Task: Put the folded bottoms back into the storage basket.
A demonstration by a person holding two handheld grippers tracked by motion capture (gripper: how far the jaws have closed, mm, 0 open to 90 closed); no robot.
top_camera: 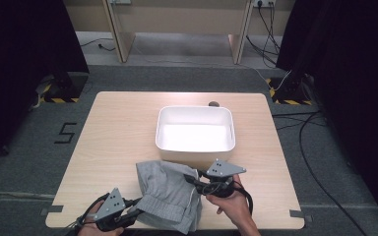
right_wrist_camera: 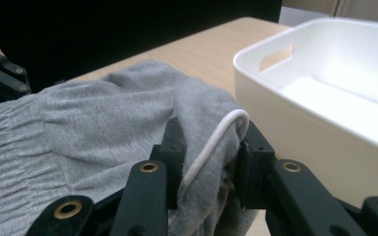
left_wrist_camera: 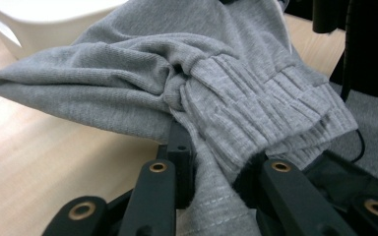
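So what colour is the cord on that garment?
White, against the grey garment; the cord shows best in the right gripper view.

A grey knitted garment (top_camera: 170, 194) with a ribbed elastic waistband (left_wrist_camera: 256, 105) and a white drawstring (right_wrist_camera: 211, 147) hangs bunched and creased near the front edge of the surface (top_camera: 118, 142), pinched at two spots, its far fold just beside a white tub (top_camera: 195, 130).

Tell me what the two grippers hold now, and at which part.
Both hold the grey garment: the left gripper pinches its ribbed elastic band, the right gripper a fold with the white drawstring.
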